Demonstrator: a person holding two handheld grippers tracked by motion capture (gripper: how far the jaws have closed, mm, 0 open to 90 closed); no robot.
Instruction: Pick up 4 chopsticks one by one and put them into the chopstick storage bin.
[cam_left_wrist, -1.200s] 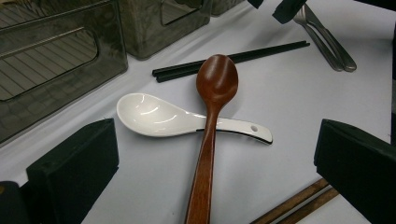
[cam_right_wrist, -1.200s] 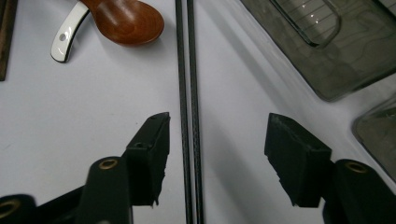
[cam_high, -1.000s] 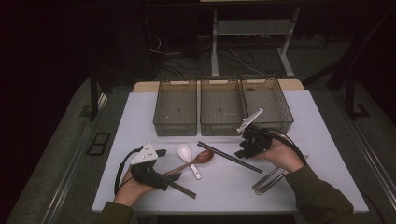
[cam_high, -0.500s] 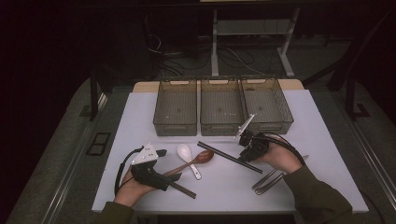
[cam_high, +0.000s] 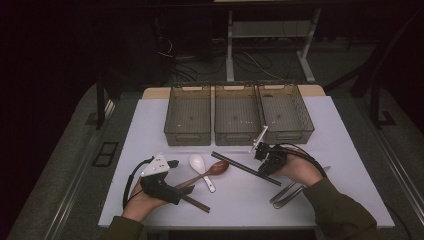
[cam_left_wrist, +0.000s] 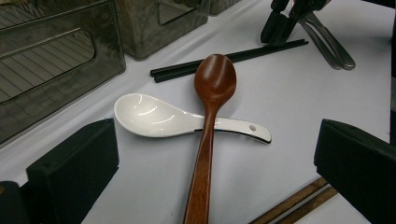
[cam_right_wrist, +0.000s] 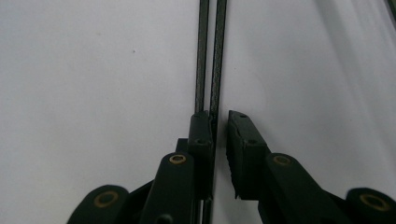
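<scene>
Your right gripper (cam_right_wrist: 219, 123) has its jaws nearly pressed together astride the black chopsticks (cam_right_wrist: 211, 56); pinch both sticks squarely before lifting.

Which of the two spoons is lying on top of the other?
The brown wooden spoon; its handle crosses over the white ceramic spoon, which lies flat beneath it.

Cutlery lies in a loose row on the counter (cam_high: 150, 125), nearer than three bins.

The bins (cam_high: 238, 114) stand side by side at the far middle. Nearer, a soup spoon (cam_high: 200, 167) lies under a wooden spoon (cam_high: 207, 173); wooden chopsticks (cam_high: 192, 201) lie nearer left, black chopsticks (cam_high: 245, 168) just right of the spoons, metal tongs (cam_high: 290, 192) at the near right.
</scene>
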